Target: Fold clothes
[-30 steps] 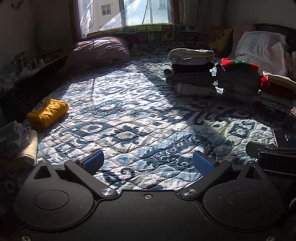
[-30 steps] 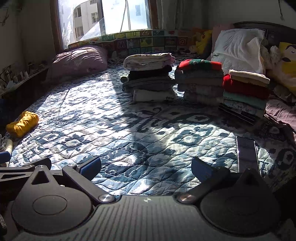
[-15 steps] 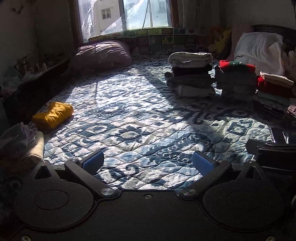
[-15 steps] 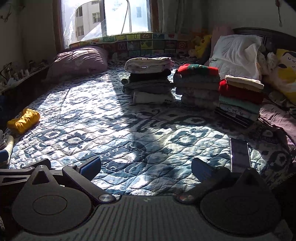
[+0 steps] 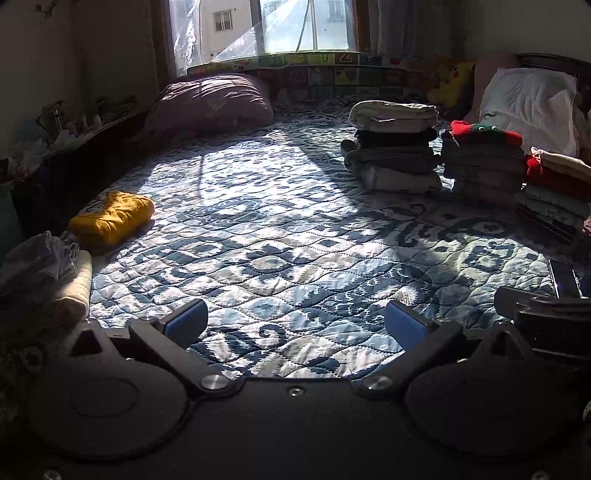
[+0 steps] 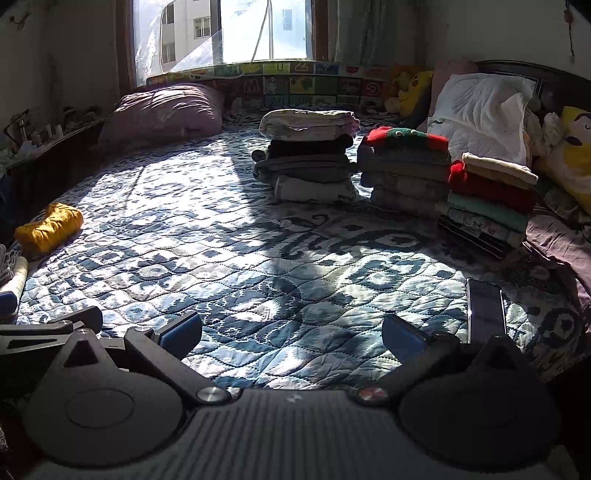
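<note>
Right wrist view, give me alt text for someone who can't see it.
The right gripper hangs open and empty over a blue patterned quilt. Three stacks of folded clothes stand at the far side, a yellow garment lies left, a phone right.

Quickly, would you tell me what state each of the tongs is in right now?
Left tongs: open, holding nothing.
Right tongs: open, holding nothing.

Home bedroom
Bed with blue quilt (image 6: 258, 258), pillow (image 6: 162, 114) under sunlit window (image 6: 236, 29), headboard (image 6: 517, 70), plush toys (image 6: 569, 155), folded clothes stacks (image 6: 402, 166) on the quilt
</note>
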`<state>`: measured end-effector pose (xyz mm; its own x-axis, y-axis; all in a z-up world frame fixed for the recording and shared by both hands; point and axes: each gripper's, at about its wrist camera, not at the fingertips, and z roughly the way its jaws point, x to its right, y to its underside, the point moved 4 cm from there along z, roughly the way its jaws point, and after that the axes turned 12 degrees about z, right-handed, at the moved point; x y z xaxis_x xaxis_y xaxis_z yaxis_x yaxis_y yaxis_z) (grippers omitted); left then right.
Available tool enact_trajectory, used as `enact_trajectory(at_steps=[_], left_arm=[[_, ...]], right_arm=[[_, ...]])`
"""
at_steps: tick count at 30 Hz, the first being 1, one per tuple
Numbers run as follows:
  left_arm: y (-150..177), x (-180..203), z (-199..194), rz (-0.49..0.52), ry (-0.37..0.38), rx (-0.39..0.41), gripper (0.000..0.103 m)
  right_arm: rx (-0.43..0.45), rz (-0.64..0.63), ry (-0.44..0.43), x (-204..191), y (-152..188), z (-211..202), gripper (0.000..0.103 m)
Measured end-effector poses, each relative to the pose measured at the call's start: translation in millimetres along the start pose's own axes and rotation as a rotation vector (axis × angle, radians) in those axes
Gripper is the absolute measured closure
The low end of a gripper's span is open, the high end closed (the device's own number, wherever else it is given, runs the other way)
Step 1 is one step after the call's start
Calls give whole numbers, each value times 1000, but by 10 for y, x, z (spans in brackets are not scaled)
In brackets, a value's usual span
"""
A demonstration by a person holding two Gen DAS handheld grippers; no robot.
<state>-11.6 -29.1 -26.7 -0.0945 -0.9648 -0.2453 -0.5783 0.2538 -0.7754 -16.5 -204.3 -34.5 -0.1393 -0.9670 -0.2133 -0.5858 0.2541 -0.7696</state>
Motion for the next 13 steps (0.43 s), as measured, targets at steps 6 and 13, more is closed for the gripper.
enact_trajectory(at_steps=[6, 13], left_arm=[[0, -77, 61, -6, -13, -1, 1], [10, -104, 260, -25, 13, -22, 0]], right_arm=[[-24, -12, 4, -96, 8, 140, 0], [-51, -15, 13, -129, -1, 290, 0]])
